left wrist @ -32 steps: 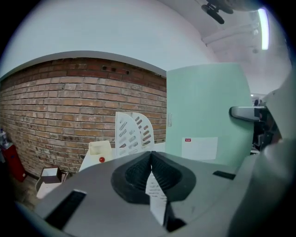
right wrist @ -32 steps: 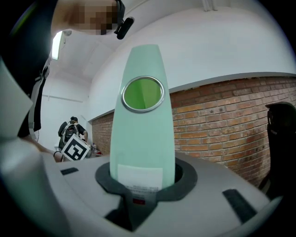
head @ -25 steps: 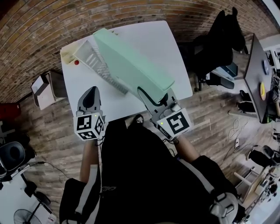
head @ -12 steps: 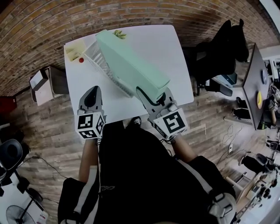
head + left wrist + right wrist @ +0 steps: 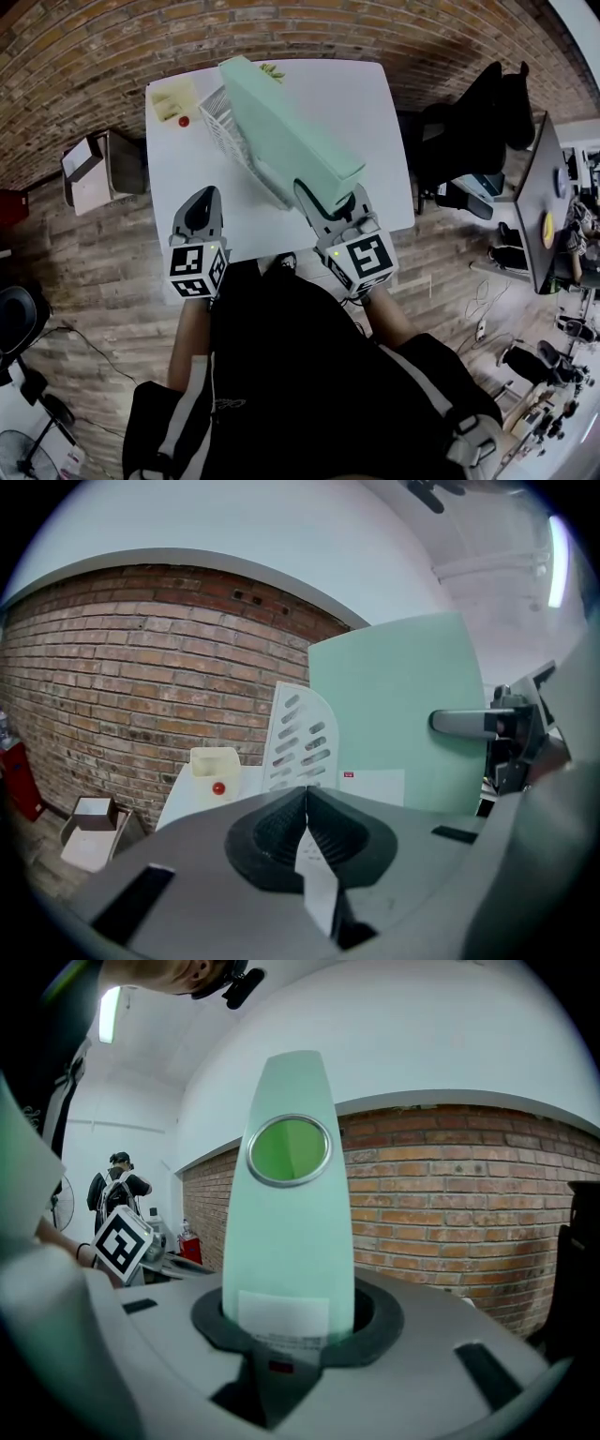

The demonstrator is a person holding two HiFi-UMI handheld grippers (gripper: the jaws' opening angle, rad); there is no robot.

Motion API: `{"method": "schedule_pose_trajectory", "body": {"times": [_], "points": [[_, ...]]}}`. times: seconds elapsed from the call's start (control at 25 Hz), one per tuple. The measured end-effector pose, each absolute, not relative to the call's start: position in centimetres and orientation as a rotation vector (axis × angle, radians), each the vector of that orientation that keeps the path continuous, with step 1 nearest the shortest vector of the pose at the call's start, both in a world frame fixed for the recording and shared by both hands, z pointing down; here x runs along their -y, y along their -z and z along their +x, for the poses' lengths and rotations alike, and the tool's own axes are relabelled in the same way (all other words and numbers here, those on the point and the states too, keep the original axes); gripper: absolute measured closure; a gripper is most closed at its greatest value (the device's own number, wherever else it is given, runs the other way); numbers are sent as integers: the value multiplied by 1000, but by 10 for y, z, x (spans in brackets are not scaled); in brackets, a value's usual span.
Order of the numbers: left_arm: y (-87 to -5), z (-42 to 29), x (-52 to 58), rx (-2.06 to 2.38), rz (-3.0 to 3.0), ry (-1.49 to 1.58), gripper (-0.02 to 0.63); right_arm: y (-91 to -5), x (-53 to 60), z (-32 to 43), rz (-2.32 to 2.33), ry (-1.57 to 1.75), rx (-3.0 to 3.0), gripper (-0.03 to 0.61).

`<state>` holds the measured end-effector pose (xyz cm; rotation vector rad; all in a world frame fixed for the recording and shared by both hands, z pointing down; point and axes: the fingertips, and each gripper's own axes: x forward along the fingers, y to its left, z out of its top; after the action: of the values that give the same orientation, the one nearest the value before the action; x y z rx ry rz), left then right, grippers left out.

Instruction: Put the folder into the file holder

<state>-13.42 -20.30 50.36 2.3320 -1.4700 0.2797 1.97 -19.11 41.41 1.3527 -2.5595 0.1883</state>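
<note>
The pale green folder (image 5: 281, 131) stands on edge, slanting over the white perforated file holder (image 5: 225, 127) on the white table (image 5: 366, 98). My right gripper (image 5: 328, 202) has the folder's near end between its jaws, which are opening. In the right gripper view the folder's spine (image 5: 289, 1232) with its round finger hole fills the gap of that gripper (image 5: 289, 1321). My left gripper (image 5: 203, 208) hovers at the table's near edge, shut and holding nothing. Its own view shows the left gripper (image 5: 306, 799) pointing at the file holder (image 5: 300, 738) and folder (image 5: 394, 724).
A yellow box (image 5: 172, 94) and a small red ball (image 5: 184, 120) sit at the table's far left corner. A black chair (image 5: 473, 94) stands to the right, a cardboard box (image 5: 94, 169) on the floor to the left. A brick wall lies beyond.
The right gripper has turned the folder more onto its edge and brought it closer over the file holder. The left gripper has stayed where it was.
</note>
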Motion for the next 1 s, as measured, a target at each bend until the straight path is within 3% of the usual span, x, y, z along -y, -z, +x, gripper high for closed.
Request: {"method": "schedule_pose_trajectory", "body": {"times": [0.48, 1.0], "points": [[-504, -145, 205, 1480, 2341, -295, 591, -423, 209, 3, 1308, -192, 2555, 412], [-502, -142, 220, 1441, 2353, -275, 591, -446, 202, 0, 981, -480, 2314, 324]]}}
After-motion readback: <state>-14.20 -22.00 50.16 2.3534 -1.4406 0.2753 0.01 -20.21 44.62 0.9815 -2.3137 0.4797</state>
